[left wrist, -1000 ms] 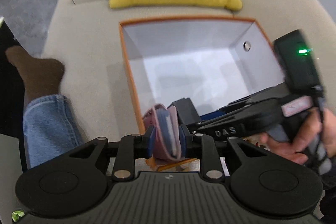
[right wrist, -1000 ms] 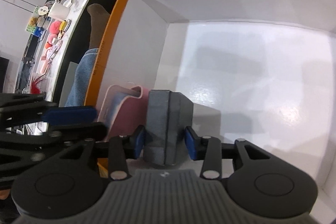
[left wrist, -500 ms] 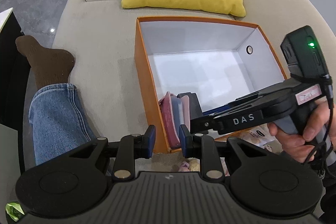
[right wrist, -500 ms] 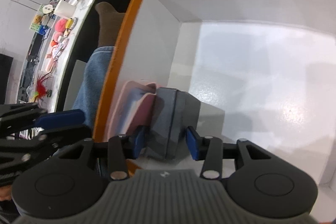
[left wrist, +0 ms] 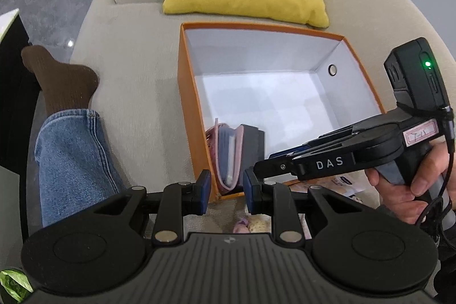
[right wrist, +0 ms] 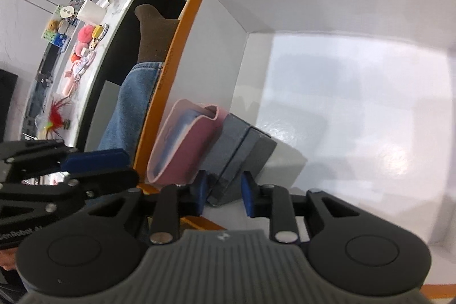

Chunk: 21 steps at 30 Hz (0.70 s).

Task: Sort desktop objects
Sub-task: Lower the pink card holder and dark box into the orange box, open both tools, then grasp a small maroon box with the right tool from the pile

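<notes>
Since a second ago, both grippers have let go and drawn back from the orange box [left wrist: 186, 104]. The pink wallet [left wrist: 225, 155] and the dark grey case [right wrist: 242, 150] now stand side by side in its near left corner. The left gripper [left wrist: 226, 191] has its fingers apart and empty; the right gripper [right wrist: 223, 194] is closing on nothing, the case beyond its tips. This placing step looks finished; next likely calls for fetching another item from the bench [right wrist: 114, 7].

Right gripper [right wrist: 222, 194] low at 6 o'clock, jaws closing, nothing pinched. Grey box [right wrist: 242, 153] leaning on pink pouch [right wrist: 185, 150], inside orange box [right wrist: 182, 47].
</notes>
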Tool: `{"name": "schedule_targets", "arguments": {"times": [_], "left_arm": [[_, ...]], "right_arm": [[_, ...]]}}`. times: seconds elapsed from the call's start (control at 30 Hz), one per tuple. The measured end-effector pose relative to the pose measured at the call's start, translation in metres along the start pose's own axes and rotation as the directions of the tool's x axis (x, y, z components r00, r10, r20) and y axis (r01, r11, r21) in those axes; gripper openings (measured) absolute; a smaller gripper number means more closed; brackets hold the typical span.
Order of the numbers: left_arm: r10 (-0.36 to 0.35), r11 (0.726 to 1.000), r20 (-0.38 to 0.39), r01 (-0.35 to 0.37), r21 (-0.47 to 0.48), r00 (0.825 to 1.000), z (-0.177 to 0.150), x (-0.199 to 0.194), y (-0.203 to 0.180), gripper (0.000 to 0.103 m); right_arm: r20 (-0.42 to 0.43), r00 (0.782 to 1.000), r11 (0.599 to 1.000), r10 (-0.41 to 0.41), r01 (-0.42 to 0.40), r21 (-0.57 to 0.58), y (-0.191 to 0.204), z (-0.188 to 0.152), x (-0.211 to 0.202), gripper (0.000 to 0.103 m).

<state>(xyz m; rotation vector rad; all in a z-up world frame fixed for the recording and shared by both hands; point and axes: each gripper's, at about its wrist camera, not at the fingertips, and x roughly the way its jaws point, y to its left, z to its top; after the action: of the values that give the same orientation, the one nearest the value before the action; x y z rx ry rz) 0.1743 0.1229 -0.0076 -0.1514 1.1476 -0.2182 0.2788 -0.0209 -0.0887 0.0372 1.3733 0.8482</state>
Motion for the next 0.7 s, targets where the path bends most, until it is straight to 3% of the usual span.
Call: {"name": "schedule_targets", "arguments": {"times": [0.23, 0.43, 0.57, 0.7], "left_arm": [[0.003, 0.999, 0.061, -0.006, 0.043, 0.998, -0.024, -0.033, -0.021, 0.027], [-0.019, 0.991, 0.076, 0.009, 0.131, 0.997, -0.068, -0.062, -0.051, 0.027], [-0.006, 0.985, 0.029, 0.001, 0.172, 1.0, -0.106, -0.06, -0.067, 0.027], [0.019, 0.981, -0.038, -0.012, 0.195, 0.999, -0.143, -0.045, -0.073, 0.028]], "right_arm": [[0.092, 0.995, 0.996, -0.046, 0.053, -0.076, 0.012, -0.021, -0.037, 0.029], [0.18, 0.983, 0.967, -0.017, 0.062, -0.247, 0.036, -0.086, -0.084, 0.029], [0.144, 0.989, 0.933, -0.024, 0.075, -0.353, 0.045, -0.14, -0.087, 0.029], [0.073, 0.994, 0.895, -0.083, 0.107, -0.432, 0.045, -0.184, -0.063, 0.029]]}}
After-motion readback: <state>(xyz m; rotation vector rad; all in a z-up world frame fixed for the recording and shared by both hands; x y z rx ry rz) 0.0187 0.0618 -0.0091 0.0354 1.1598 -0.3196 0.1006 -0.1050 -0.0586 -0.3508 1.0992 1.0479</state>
